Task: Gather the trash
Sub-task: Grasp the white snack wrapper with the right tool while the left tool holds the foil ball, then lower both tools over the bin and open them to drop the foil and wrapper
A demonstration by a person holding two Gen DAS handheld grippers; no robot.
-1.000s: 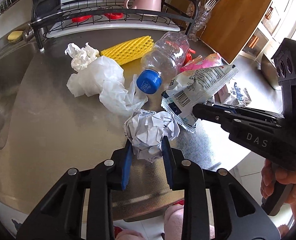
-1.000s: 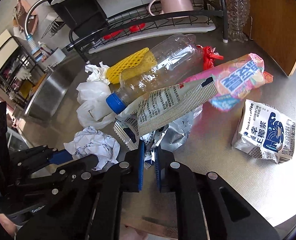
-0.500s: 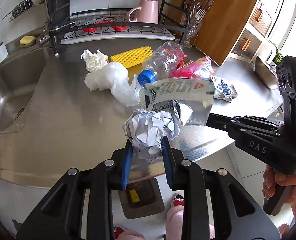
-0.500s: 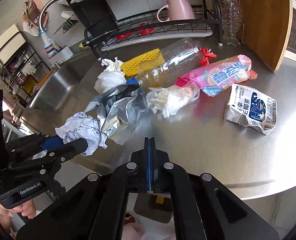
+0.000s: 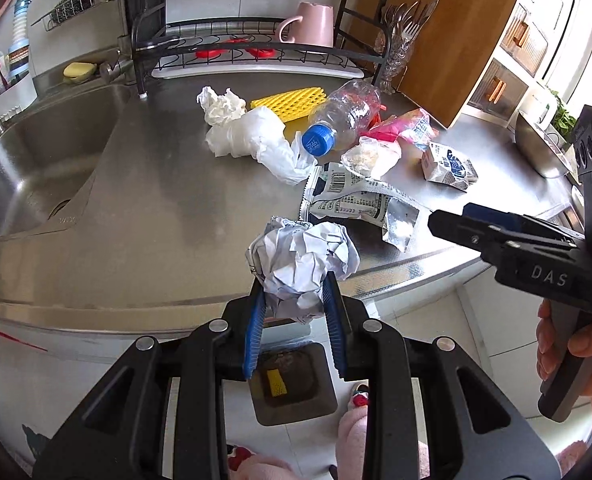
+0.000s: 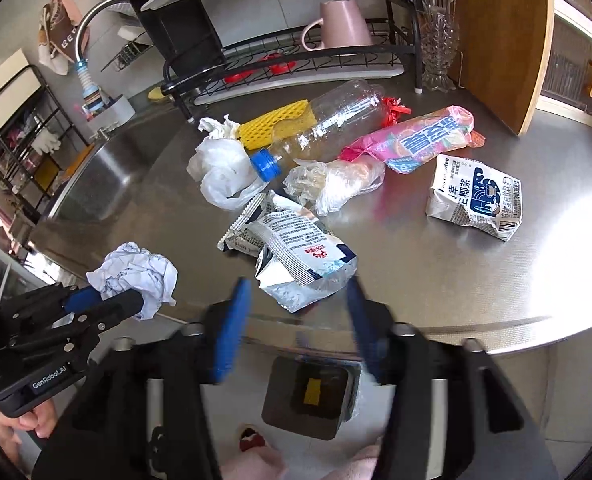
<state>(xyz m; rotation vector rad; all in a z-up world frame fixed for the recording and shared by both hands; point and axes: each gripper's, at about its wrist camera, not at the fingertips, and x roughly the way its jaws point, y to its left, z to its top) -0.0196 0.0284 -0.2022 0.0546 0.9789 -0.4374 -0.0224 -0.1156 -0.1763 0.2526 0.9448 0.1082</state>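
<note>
Left hand-held gripper [image 5: 294,312] is pinching a crumpled paper ball [image 5: 301,258], holding it over the tabletop [image 5: 156,208] edge above a dark bin [image 5: 294,384] on the floor. Right hand-held gripper [image 6: 299,320] is standing spread, jaws having just been opening, nothing pressed between the pads; a foil snack wrapper [image 6: 296,260] is lying on the tabletop just at its 12 o'clock. Plastic bottle [image 6: 327,124] is lying further out, toward 12 o'clock.
</note>
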